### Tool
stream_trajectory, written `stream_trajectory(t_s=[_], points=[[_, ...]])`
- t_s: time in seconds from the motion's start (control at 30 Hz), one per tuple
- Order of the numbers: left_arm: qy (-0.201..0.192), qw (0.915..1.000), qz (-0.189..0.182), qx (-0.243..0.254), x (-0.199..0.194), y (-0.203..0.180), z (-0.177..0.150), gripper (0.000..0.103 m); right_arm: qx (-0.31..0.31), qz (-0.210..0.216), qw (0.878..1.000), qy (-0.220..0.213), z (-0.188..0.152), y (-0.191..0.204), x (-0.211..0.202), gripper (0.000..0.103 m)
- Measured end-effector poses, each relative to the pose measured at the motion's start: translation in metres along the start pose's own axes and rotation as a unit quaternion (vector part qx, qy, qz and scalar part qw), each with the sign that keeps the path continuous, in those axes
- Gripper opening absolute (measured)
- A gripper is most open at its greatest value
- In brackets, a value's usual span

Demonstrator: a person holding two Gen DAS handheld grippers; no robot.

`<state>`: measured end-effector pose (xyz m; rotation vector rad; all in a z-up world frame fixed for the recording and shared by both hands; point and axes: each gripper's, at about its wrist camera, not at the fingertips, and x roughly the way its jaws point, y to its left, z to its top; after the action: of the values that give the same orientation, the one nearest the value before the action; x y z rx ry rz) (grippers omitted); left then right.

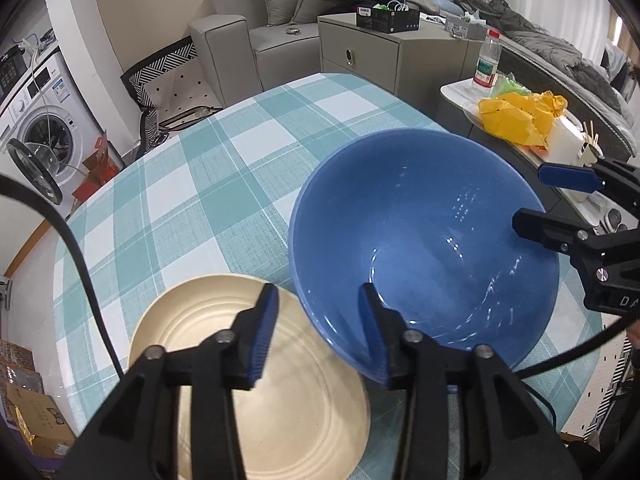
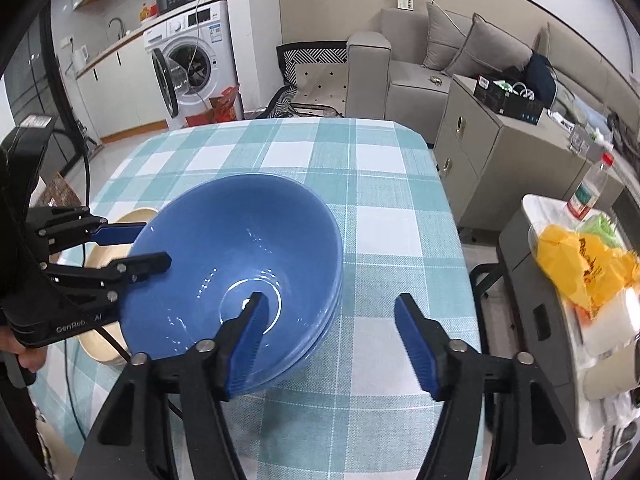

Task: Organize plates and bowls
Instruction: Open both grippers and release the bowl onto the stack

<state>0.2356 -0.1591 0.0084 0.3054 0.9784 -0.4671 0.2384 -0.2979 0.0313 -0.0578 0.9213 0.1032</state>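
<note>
A stack of blue bowls (image 1: 424,240) sits on the checked tablecloth (image 1: 200,184), seen too in the right wrist view (image 2: 236,264). A beige plate (image 1: 280,396) lies beside it, partly hidden behind the bowls in the right wrist view (image 2: 116,240). My left gripper (image 1: 318,320) is open, one finger inside the bowl's near rim, the other over the plate. My right gripper (image 2: 332,320) is open, its left finger inside the bowl rim, its right finger outside. Each gripper shows in the other's view, at the bowl's opposite rim (image 1: 536,200) (image 2: 156,246).
A side table (image 1: 520,120) to the right carries a yellow bag (image 1: 520,114), a bottle (image 1: 487,60) and cups. A grey cabinet (image 1: 360,56) and a sofa (image 1: 260,20) stand beyond the table. A washing machine (image 2: 192,52) stands far left. Cables trail from both grippers.
</note>
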Motion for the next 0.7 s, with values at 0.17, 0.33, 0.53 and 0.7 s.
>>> stream_trajectory(t_s=[0.17, 0.33, 0.53, 0.7], points=[[-0.012, 0.9996, -0.010, -0.025, -0.008, 0.010, -0.004, 0.047, 0.022, 0.025, 0.999, -0.006, -0.002, -0.007, -0.003, 0.075], [-0.024, 0.9982, -0.027, -0.048, -0.016, 0.019, -0.007, 0.049, 0.031, 0.037, 0.999, -0.009, -0.004, -0.008, -0.004, 0.082], [-0.040, 0.9957, -0.045, -0.071, -0.023, 0.026, -0.012, 0.051, 0.058, 0.068, 0.996, -0.010, -0.008, -0.016, -0.001, 0.097], [-0.058, 0.9921, -0.046, -0.102, -0.027, 0.033, -0.015, 0.094, 0.083, 0.085, 0.993, -0.023, -0.013, -0.025, -0.001, 0.102]])
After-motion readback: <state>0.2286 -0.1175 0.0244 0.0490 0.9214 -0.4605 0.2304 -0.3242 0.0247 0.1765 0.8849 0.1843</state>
